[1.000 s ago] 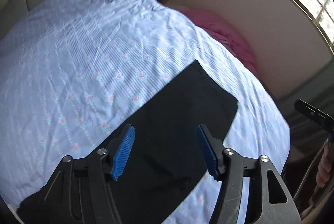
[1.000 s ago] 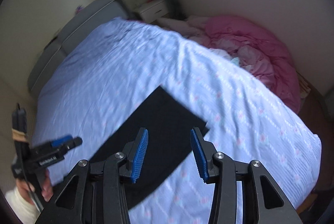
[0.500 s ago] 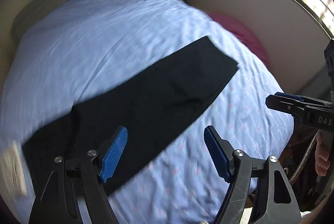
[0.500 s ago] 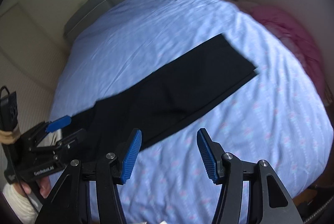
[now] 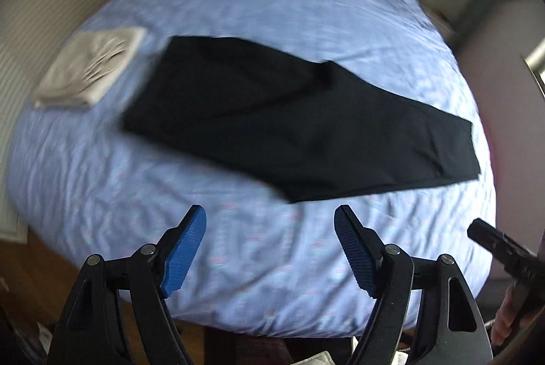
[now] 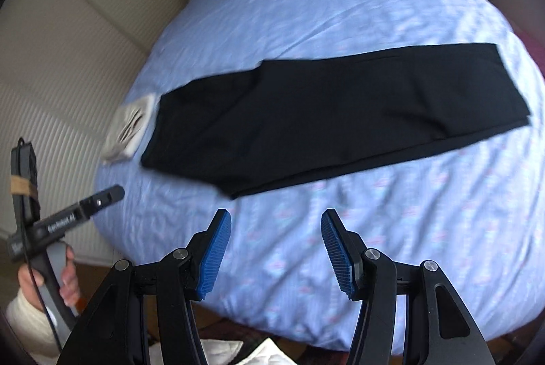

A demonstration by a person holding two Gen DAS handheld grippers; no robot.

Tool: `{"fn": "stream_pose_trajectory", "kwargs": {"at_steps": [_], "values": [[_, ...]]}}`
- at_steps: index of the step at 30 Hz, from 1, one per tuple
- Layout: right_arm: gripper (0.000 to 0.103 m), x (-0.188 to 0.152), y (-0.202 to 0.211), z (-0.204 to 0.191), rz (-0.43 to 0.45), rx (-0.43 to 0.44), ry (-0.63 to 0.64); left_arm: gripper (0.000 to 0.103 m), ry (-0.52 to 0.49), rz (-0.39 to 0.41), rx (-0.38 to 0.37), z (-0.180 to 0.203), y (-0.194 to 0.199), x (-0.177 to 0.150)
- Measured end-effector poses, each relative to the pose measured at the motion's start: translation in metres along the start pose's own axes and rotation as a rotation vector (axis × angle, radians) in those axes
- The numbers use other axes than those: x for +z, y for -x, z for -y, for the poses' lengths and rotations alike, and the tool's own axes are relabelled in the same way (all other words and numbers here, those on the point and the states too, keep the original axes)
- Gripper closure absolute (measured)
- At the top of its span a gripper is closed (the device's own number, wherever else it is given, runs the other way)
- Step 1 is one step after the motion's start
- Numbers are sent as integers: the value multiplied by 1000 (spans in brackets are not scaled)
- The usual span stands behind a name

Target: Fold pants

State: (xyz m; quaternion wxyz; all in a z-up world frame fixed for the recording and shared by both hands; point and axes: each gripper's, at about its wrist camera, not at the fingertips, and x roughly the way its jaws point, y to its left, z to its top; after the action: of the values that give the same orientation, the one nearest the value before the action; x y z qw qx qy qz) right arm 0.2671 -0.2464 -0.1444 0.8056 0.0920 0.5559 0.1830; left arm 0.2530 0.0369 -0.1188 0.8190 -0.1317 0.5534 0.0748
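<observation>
Currently both empty: left gripper (image 5: 270,249) wide, jaws just opening; right gripper (image 6: 276,251) half-spread; risk: pinching the bedsheet (image 6: 340,7) with the pants (image 6: 340,113); fold skews.

**Readable text: almost none**

Only lettering: white print on side of the left gripper (image 6: 102,200) body, seen from right wrist cam. Too blurred to read. No other labels, nos. or signs legible.
</observation>
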Motion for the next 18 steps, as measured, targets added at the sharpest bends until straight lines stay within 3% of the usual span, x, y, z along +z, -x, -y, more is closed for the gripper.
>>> {"fn": "stream_pose_trajectory", "kwargs": {"at_steps": [6, 12, 18], "values": [[46, -6, -57, -59, -66, 10, 29, 24, -27, -53, 40, -63, -17, 2], [46, -12, -114, -96, -137, -7, 36, 24, -88, -127, 15, -84, -44, -2], [46, -6, -163, -101, -242, -17, 63, 23, -19, -173, -2, -90, -62, -13]]}}
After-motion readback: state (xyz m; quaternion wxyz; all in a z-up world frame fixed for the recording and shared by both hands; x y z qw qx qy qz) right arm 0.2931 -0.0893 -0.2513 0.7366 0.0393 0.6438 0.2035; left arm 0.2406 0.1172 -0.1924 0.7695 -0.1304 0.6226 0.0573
